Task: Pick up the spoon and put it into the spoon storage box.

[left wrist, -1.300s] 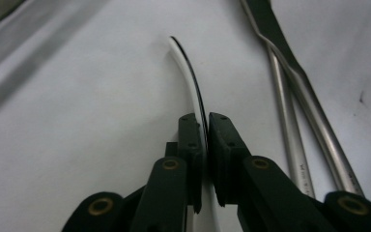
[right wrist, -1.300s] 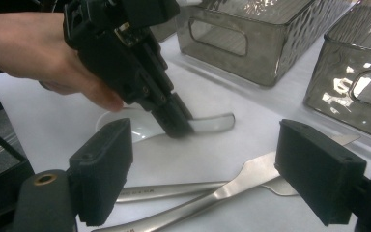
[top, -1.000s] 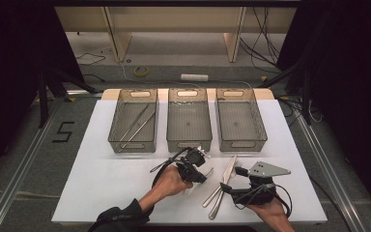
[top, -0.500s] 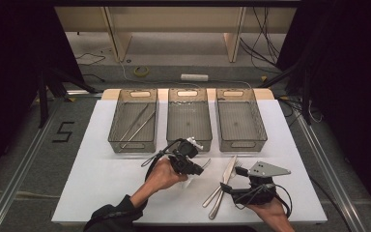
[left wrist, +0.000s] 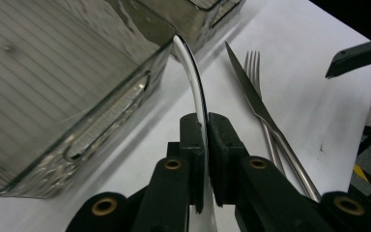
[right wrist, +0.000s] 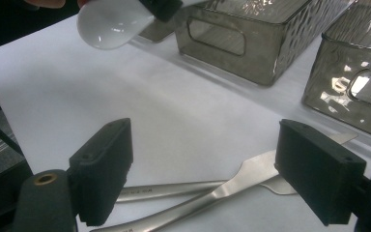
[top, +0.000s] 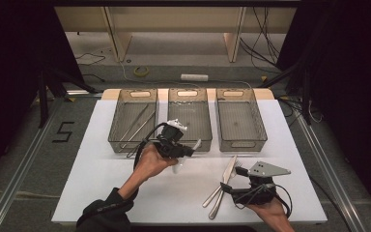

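Left gripper (left wrist: 204, 145) clamped on a white spoon (left wrist: 193, 82), held above the table beside the middle bin (top: 189, 121), apparently for sorting; right gripper (right wrist: 222, 169) wide open over knife (top: 228, 170) and fork (top: 236, 166)

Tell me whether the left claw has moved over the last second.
Yes. The left claw, shut on a white spoon, has gone up the high view, from beside the knife toward the middle bin.

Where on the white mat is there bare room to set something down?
Bare: the white mat left of the left gripper, and its right strip beside the right bin. Crowded: around the knife and fork by the right gripper.
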